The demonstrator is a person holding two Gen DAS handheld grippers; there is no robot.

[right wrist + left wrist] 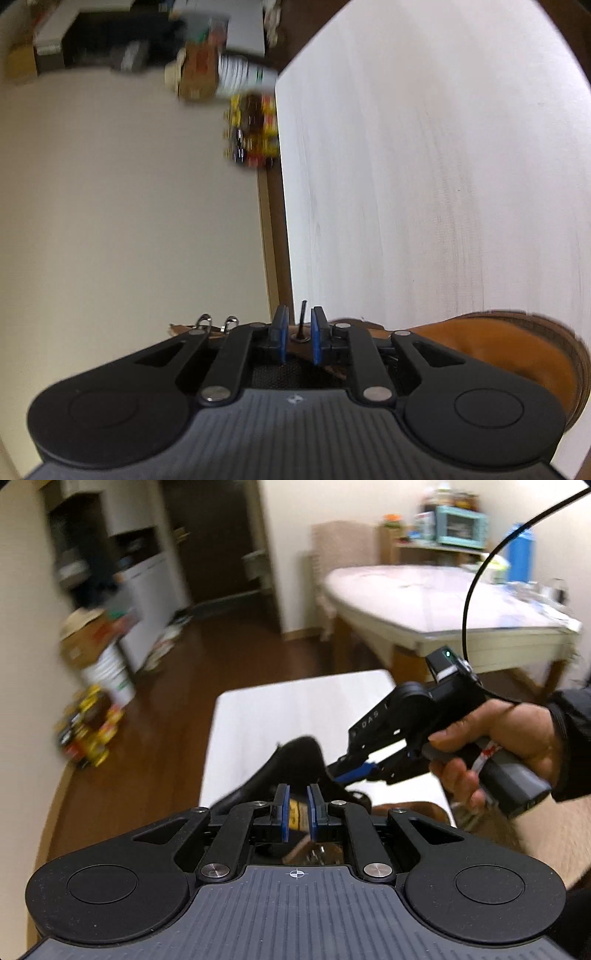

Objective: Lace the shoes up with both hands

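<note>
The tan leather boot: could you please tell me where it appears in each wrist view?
Left wrist view: tan leather boot at lower centre-right, mostly hidden behind the left tongs.
Right wrist view: boot at lower right, toe at the frame's right edge.
Shared landmark: the white table, which the boot lies on.

Left gripper [297,805] angled downward, jaws set narrow with a small gap. Right gripper [298,332] jaws show a gap, blue pads [281,334] apart in its own view. Right hand [498,746] wrapped round the handle, dark sleeve [572,738] at wrist.
</note>
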